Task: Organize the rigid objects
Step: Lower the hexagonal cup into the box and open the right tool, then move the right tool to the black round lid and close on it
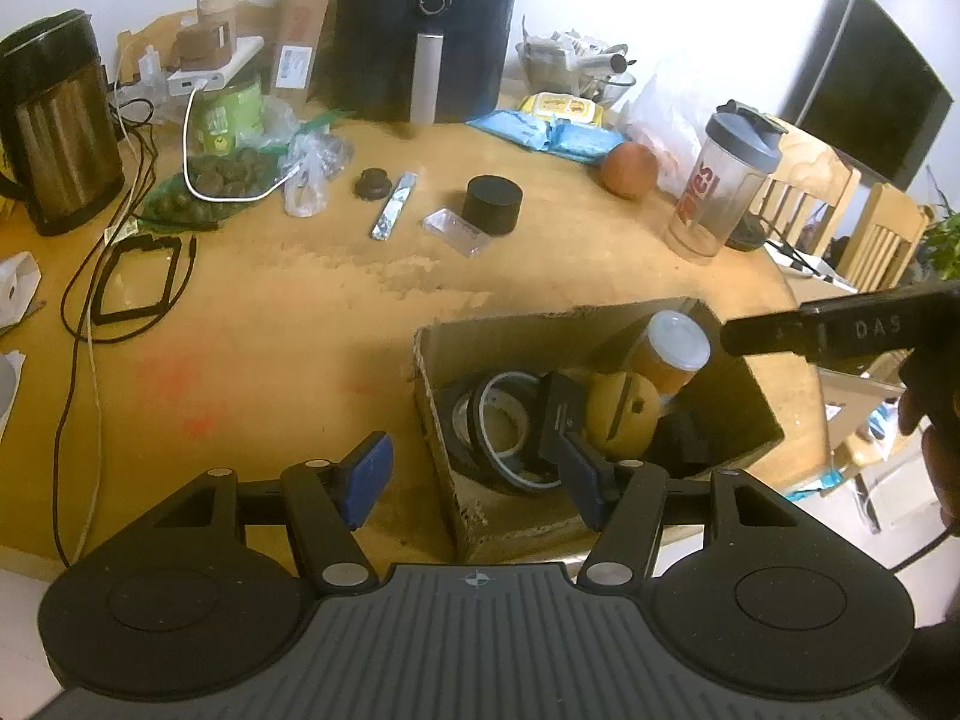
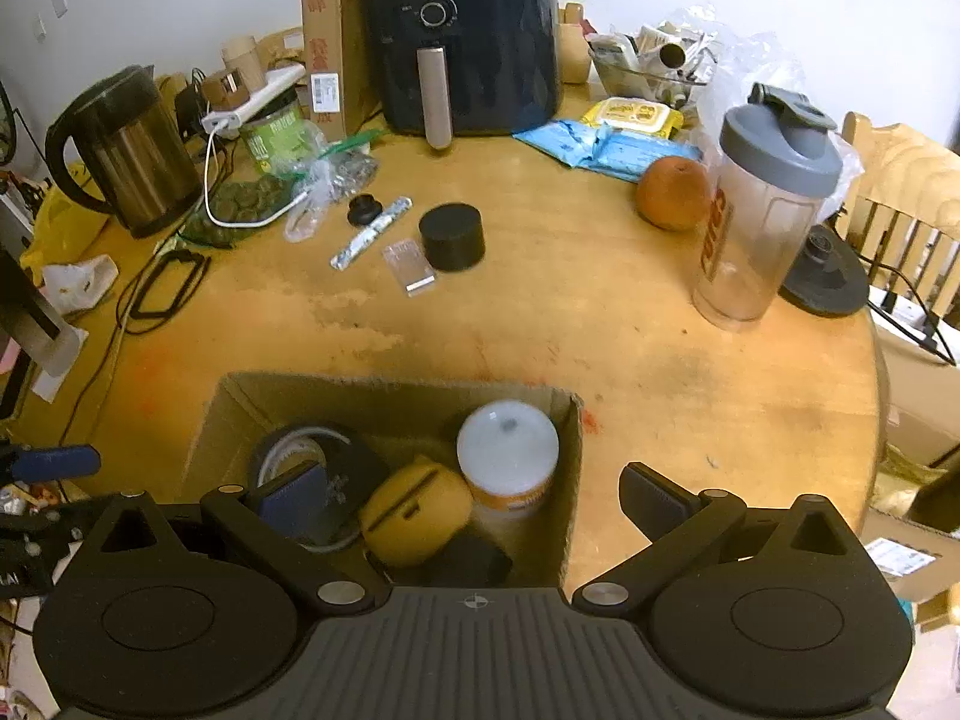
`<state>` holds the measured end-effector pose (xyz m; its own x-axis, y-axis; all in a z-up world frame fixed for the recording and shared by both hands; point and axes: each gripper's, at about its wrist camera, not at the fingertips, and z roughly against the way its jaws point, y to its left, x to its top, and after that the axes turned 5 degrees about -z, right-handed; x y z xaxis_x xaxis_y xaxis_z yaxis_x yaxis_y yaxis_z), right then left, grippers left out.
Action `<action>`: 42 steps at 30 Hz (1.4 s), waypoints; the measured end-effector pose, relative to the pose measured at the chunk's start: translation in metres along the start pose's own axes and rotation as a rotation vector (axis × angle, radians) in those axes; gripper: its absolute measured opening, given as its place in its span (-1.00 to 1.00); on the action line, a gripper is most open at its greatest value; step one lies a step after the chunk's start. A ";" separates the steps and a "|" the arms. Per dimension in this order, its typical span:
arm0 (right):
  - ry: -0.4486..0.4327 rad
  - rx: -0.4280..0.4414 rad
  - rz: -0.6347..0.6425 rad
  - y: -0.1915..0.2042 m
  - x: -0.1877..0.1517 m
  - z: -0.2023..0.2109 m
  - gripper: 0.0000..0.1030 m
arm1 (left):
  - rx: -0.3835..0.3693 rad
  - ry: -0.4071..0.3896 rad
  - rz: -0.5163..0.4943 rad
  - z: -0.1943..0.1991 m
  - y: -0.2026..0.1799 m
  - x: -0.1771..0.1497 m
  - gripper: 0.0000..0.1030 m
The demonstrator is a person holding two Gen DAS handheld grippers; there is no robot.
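Observation:
An open cardboard box [image 1: 540,315] [image 2: 390,387] stands on the round wooden table [image 1: 270,330]. Inside it lie tape rolls [image 1: 498,426] [image 2: 300,444], a yellow rounded object [image 1: 621,414] [image 2: 414,510] and an orange jar with a white lid [image 1: 675,345] [image 2: 507,450]. My left gripper [image 1: 477,480] is open and straddles the box's left wall, one pad outside and one inside. My right gripper [image 2: 474,498] stands wide open over the box's right wall, gripping nothing. A black canister [image 1: 492,204] [image 2: 451,237], a clear plastic case [image 2: 409,267], a foil stick [image 2: 372,231] and a black knob [image 2: 364,210] lie mid-table.
An air fryer [image 2: 468,30], a kettle [image 2: 132,150], a shaker bottle [image 2: 762,210], an orange fruit [image 2: 672,192], blue wipe packs [image 2: 600,144] and cables [image 1: 138,276] ring the table. Wooden chairs [image 1: 840,204] stand to the right. Bare tabletop lies between the box and the canister.

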<state>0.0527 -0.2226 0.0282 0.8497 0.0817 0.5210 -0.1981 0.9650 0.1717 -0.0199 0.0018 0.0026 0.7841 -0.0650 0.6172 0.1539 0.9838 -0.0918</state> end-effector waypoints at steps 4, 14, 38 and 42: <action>-0.002 0.007 0.019 0.004 0.014 -0.005 1.00 | 0.001 0.002 -0.005 -0.004 -0.002 0.006 0.16; -0.061 -0.029 0.204 0.030 0.060 -0.025 1.00 | 0.016 -0.018 -0.021 -0.014 -0.004 0.035 0.16; 0.091 0.061 0.290 0.023 0.115 -0.131 1.00 | 0.102 0.033 0.112 -0.039 0.008 0.055 0.17; 0.072 0.079 0.279 0.021 0.123 -0.143 1.00 | 0.115 0.051 0.132 -0.042 0.010 0.053 0.16</action>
<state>0.2232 -0.1565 -0.0234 0.7889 0.3613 0.4972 -0.4638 0.8807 0.0960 0.0486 0.0016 0.0018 0.8226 0.0603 0.5654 -0.0196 0.9968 -0.0778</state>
